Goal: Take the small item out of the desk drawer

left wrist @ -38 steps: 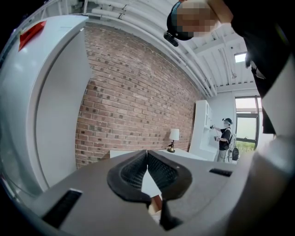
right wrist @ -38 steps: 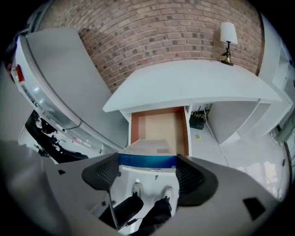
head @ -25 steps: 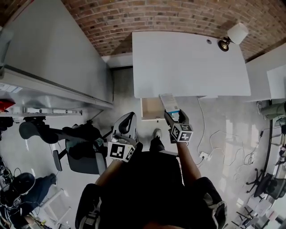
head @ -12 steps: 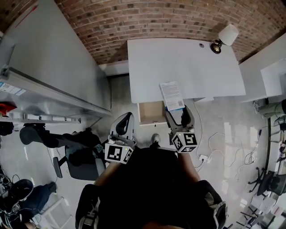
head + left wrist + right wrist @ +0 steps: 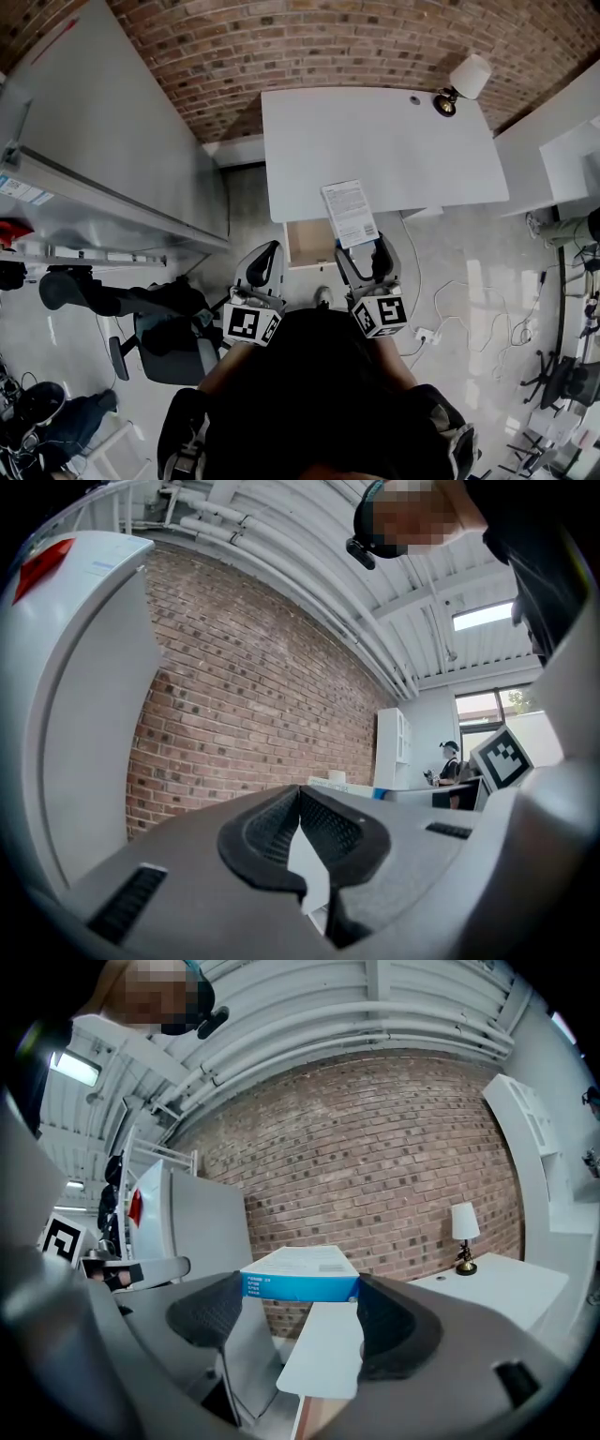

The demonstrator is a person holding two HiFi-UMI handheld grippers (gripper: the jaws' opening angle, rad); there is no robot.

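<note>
In the head view my right gripper (image 5: 362, 246) is shut on the near end of a small white box with a blue edge (image 5: 349, 212). The box lies over the front edge of the white desk (image 5: 375, 131). Just left of it the desk drawer (image 5: 304, 246) stands open, with a bare wooden inside. The right gripper view shows the box (image 5: 300, 1275) level between both pads of my right gripper (image 5: 300, 1309). My left gripper (image 5: 265, 255) hangs left of the drawer. In the left gripper view my left gripper (image 5: 300, 799) is shut with nothing in it.
A table lamp (image 5: 463, 81) stands at the desk's far right corner, and shows as a lamp (image 5: 461, 1234) in the right gripper view. A black office chair (image 5: 159, 323) is at the left, by a white panel (image 5: 112, 122). Cables (image 5: 450, 295) trail on the floor at the right.
My right gripper has carried the box from above the open drawer up and over the desk's front edge. The left gripper has barely moved.
</note>
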